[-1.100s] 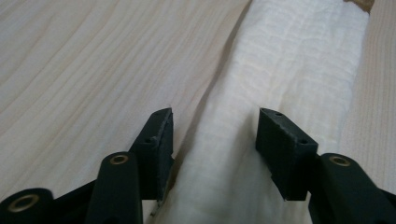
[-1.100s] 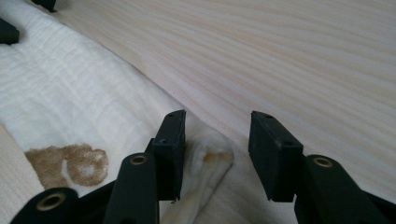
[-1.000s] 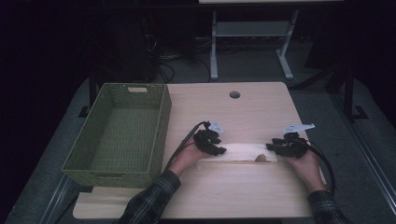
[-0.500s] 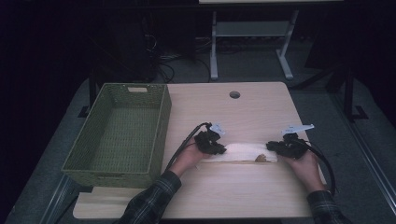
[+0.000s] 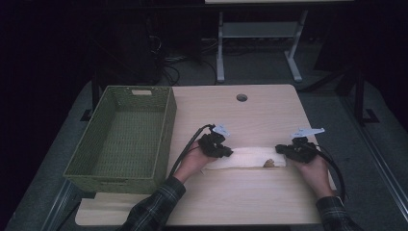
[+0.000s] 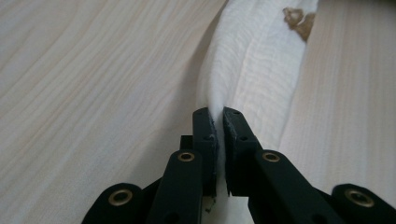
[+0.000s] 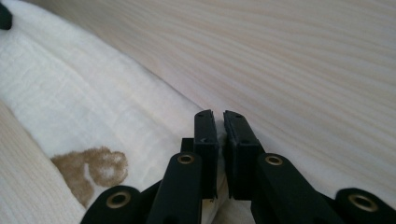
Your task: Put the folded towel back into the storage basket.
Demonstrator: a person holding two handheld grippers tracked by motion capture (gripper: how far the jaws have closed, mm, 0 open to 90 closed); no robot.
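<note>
- Cloth (image 5: 245, 158): a white folded strip with a small brown motif (image 5: 269, 163) lies flat near the front of the table (image 5: 269, 115), stretched between the two hands.
- Left gripper (image 5: 225, 153): its jaws have just been closing and now pinch a fold at the strip's left end, fabric squeezed between the pads (image 6: 212, 135).
- Right gripper (image 5: 281, 150): its jaws have likewise just been closing and clamp the right end, with a sliver of cloth caught between them.
- Progress, as I judge it: both ends are secured, so grasping is done; lifting, folding or carrying remains.
- Basket (image 5: 166, 130): the green woven bin stands at the table's left, nothing inside, well apart from the cloth, a likely destination not yet used.
</note>
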